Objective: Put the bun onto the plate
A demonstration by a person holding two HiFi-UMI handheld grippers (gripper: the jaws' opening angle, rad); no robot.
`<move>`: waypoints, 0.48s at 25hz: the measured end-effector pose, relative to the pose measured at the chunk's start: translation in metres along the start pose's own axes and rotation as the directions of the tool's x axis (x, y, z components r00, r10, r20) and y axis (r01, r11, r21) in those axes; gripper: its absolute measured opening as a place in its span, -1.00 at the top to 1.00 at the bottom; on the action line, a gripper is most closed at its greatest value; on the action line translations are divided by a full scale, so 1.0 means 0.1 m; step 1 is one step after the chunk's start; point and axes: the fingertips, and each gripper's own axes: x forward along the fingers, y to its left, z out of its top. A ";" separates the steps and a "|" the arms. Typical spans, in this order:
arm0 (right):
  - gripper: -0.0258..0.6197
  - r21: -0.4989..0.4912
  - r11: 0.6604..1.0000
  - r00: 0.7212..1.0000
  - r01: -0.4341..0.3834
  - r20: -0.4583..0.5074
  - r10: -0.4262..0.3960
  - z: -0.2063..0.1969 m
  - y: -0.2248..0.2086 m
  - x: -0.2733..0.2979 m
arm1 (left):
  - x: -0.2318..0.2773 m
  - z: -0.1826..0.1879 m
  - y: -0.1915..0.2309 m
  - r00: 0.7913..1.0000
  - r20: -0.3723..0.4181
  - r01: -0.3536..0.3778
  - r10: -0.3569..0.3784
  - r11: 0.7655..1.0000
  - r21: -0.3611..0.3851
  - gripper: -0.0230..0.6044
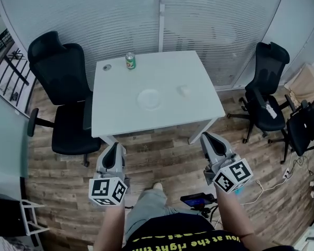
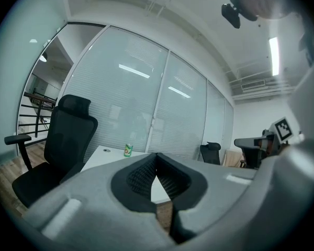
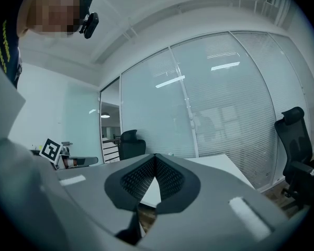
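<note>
**Well short of the table, both grippers closed and empty**

Plainly nothing is in hand yet. The left gripper [image 1: 114,147] and the right gripper [image 1: 205,136] are held level over the wooden floor, on the near side of the white table [image 1: 120,116]. Each has its jaws together with nothing between the pads.

The bun [image 1: 183,90] appears to be the small pale lump right of the table's centre, though it is too small to make out clearly. It lies near the white plate [image 1: 149,99], to the right of it and not touching it. The plate is bare.

A bun is likely to be light, soft and easily dented. The jaws should open wide and close gently across its sides at the broadest part, pressing only enough to lift it. Its crust should not be slippery, and the plate is only a short carry to the left.

Counted:
- one bun
- one plate
- one green drinks can [image 1: 130,61] at the far edge
- one small round thing [image 1: 107,67] near the far left corner, which I cannot identify
- two grippers
- three black office chairs: one on the left [image 1: 60,88] and two on the right [image 1: 267,85] [image 1: 306,123]
</note>
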 end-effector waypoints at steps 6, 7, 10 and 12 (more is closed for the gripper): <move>0.91 0.005 1.000 1.000 0.018 -0.003 -0.018 0.02 -0.14 0.33 | 0.35 0.04 0.22 1.000 -0.007 0.011 -0.011 1.000 -0.007 0.93; 0.90 0.006 1.000 1.000 0.021 -0.001 -0.021 0.02 -0.16 0.39 | 0.41 0.04 0.25 1.000 -0.007 0.014 -0.014 1.000 -0.007 0.93; 0.90 0.010 1.000 1.000 0.025 0.001 -0.025 0.03 -0.21 0.55 | 0.55 0.06 0.34 1.000 -0.010 0.018 -0.018 1.000 -0.008 0.93; 0.90 0.014 1.000 1.000 0.028 0.000 -0.028 0.02 -0.23 0.64 | 0.63 0.06 0.40 1.000 -0.014 0.019 -0.019 1.000 -0.009 0.93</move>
